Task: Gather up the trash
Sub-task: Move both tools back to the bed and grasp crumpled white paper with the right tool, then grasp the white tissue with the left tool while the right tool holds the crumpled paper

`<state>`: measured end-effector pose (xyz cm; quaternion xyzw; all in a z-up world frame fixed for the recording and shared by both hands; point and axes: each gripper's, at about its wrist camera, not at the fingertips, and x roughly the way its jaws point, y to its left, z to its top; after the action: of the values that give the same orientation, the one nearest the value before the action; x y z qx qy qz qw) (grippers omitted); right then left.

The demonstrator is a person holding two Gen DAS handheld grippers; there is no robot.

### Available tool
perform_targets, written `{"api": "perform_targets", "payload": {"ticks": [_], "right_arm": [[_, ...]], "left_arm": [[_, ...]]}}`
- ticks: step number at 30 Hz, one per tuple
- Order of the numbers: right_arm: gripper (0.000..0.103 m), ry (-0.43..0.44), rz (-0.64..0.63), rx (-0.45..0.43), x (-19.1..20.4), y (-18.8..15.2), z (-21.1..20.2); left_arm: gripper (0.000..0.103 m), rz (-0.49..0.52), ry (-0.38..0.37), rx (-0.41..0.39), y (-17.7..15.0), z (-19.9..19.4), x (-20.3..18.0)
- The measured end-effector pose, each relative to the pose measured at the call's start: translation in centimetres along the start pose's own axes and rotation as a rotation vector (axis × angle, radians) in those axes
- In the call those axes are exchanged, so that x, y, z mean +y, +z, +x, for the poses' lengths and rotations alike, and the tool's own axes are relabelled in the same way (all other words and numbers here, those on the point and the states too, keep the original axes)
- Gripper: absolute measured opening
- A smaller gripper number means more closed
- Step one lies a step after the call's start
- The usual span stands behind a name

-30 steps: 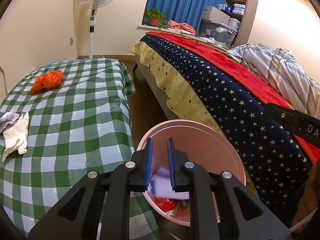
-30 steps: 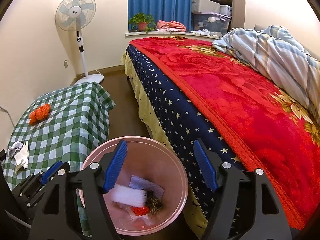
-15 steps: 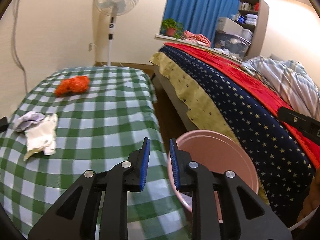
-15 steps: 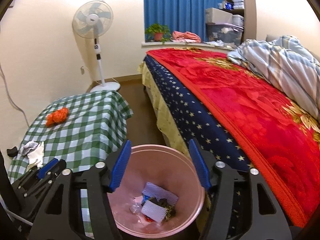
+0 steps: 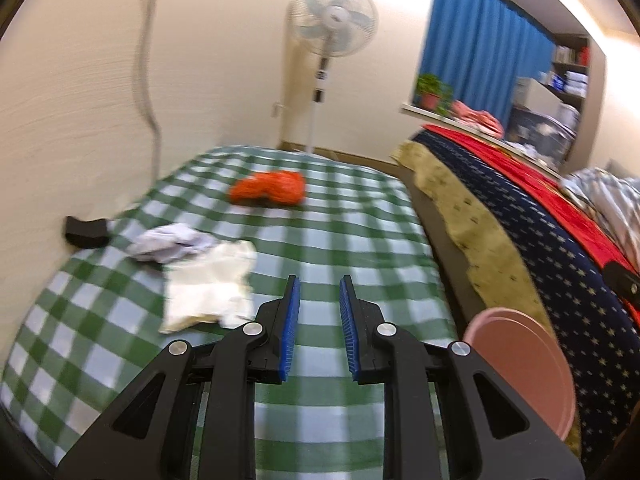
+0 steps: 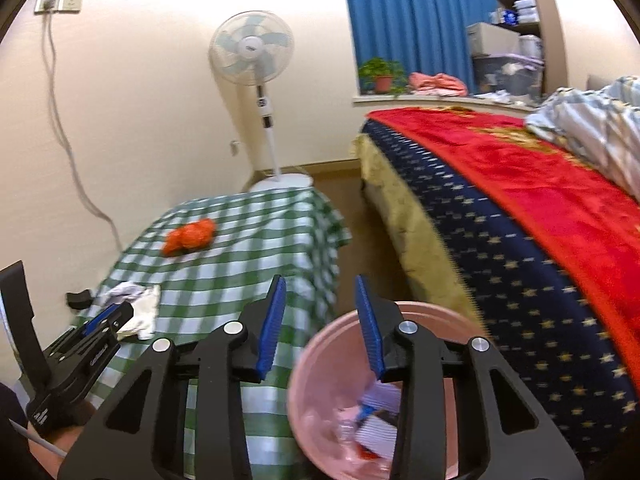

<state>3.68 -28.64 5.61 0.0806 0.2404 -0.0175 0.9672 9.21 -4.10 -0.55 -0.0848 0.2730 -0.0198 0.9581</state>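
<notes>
The left hand-held gripper [image 5: 316, 304] hangs over the green-checked desk [image 5: 360, 248], its blue pads a narrow gap apart with nothing between them. Just ahead and to its left lies a crumpled white tissue [image 5: 212, 284], touching a smaller wad of pale paper [image 5: 168, 242] behind it. Farther back on the desk, well apart from those two, sits an orange crumpled wrapper [image 5: 268, 188]. A small black object [image 5: 86, 232] rests at the desk's left edge by the wall; the frame is blurred, so what it is cannot be told.

The right hand-held gripper [image 6: 320, 312] is spread wide and empty, positioned above the near rim of the pink bin [image 6: 432, 310], which stands on the floor between the desk and the bed [image 6: 520, 200]. Inside the bin lies a heap of trash [image 6: 376, 424], white and striped paper with a bit of red, though blur makes the pieces hard to separate. A standing fan [image 6: 252, 48] stands against the far wall beyond the desk.
</notes>
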Motion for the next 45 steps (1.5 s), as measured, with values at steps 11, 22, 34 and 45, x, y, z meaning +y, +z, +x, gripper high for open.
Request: {"api": "perform_targets", "payload": {"ticks": [11,22,34,45], "right_arm": [[0.035,0.259,-0.038,0.061,7.4,-0.7,4.1],[0.037,0.467,-0.041,0.267,16.0,-3.8,11.9],[0.049,0.559,0.1,0.478,19.9,-7.4,18.7],[0.002,0.559,0.128,0.512,19.0,-7.2,17.9]], "left_arm": [[0.021,-0.168,0.197,-0.005,1.1,1.0,8.2],[0.021,-0.293,0.322,-0.04,3.5,-1.0,14.4],[0.021,-0.237,0.32,-0.02,3.4,0.3,14.9],[0.021,-0.246,0.29,0.006,3.2,2.3,14.3]]}}
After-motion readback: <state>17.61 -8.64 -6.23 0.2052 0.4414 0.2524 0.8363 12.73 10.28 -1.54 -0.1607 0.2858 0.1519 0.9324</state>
